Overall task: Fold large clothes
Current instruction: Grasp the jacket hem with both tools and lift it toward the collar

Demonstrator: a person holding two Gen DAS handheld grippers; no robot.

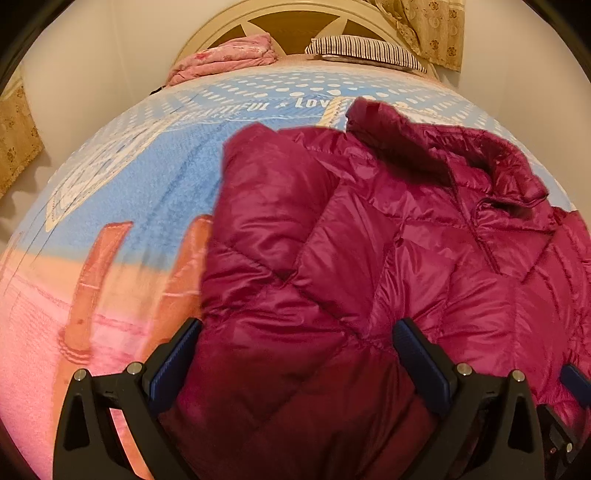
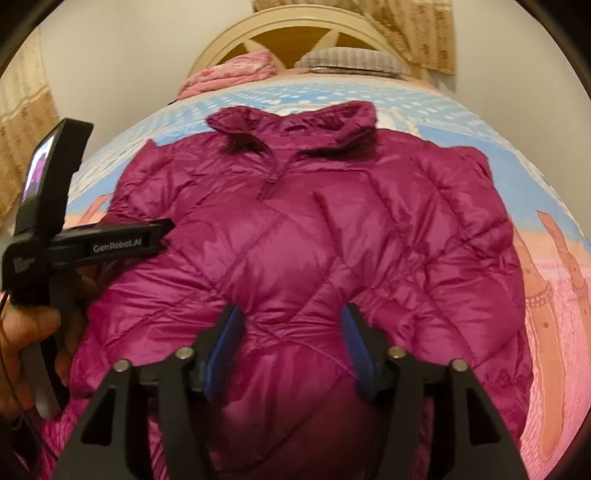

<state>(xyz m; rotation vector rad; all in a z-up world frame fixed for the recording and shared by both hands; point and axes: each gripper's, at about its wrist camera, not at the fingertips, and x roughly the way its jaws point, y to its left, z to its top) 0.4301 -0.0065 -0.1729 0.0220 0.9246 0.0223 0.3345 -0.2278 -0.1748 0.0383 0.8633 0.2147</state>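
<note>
Sleeves were already tucked in on the magenta puffer jacket (image 2: 295, 236) lying collar-up on the bed (image 1: 110, 177); you held left gripper (image 1: 295, 354) and right gripper (image 2: 291, 339) released over its hem, so the next move, probably, was pinching that hem to fold upward

Left wrist view: sits behind my left gripper (image 1: 295, 354), tilted down, close over the near left part of the magenta jacket (image 1: 369, 240), facing the headboard (image 1: 295, 22). Right wrist view: sits behind my right gripper (image 2: 291, 347), tilted down the same way, close over the jacket's lower middle (image 2: 314, 240). Shared: jacket, bedspread (image 1: 129, 177), pink bundle (image 1: 229, 55), striped pillow (image 1: 365, 50), headboard. My left gripper's side shows at the right view's left edge.
</note>
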